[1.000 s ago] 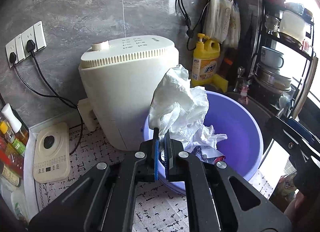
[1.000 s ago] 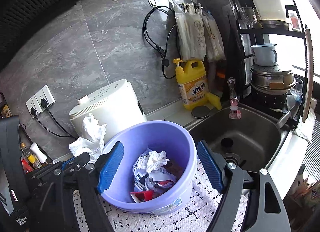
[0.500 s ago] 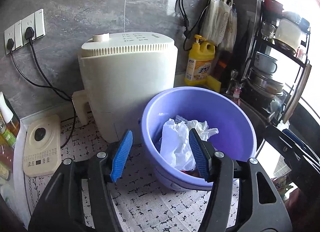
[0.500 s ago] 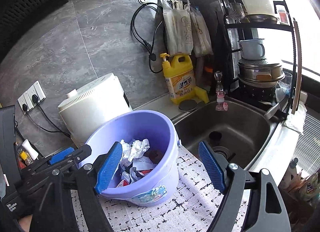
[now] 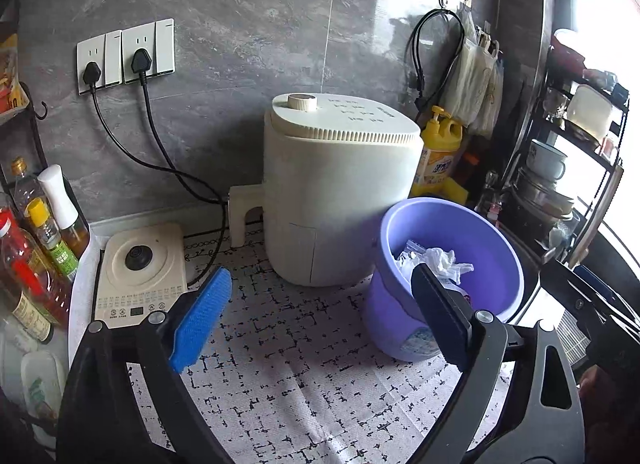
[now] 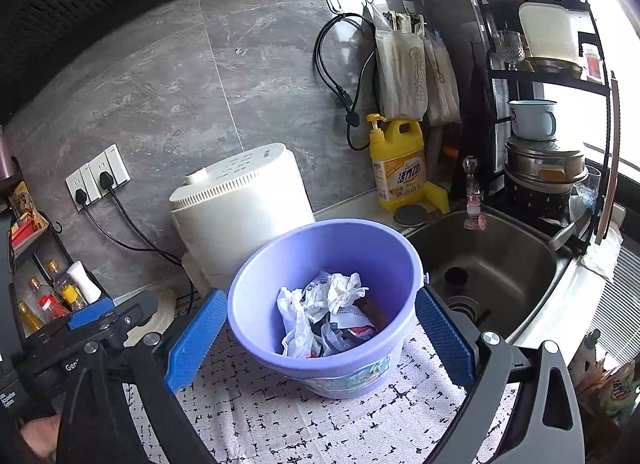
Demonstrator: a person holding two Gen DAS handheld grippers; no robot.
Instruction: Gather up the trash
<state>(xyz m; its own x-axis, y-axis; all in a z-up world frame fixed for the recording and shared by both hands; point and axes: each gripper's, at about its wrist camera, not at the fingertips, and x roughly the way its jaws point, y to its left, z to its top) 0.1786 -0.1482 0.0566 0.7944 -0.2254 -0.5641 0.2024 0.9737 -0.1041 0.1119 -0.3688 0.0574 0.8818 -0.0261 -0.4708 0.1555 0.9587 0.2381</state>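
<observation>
Currently, item one: purple bucket (image 6: 326,304), standing upright on the black-and-white patterned mat (image 6: 280,416), just in front of the cream air fryer (image 6: 240,208) and left of the steel sink (image 6: 492,260). Contents: crumpled white paper (image 6: 340,292) on top of mixed wrappers, lying loose at the bottom, well below the rim. Item two: left gripper (image 5: 320,324), jaws spread wide after just having been opening, nothing between them; it hangs over bare mat to the left of the bucket, its right finger overlapping the bucket's near wall in the left wrist view. Item three: right gripper (image 6: 320,338), jaws also just opened further and standing fully apart, one blue pad on either side of the bucket; whether either pad touches the wall cannot be told, and no grip shows. Handling notes, as judgement: the paper is light, soft and compressible, will spring and shed if pinched at a stray corner, so take it by the bulk of the wad. The bucket looks like thin plastic, light, smooth-walled and likely to slip or flex under a side squeeze; the rim is the firmer hold. Further trash outside the bucket: none visible on the mat.
</observation>
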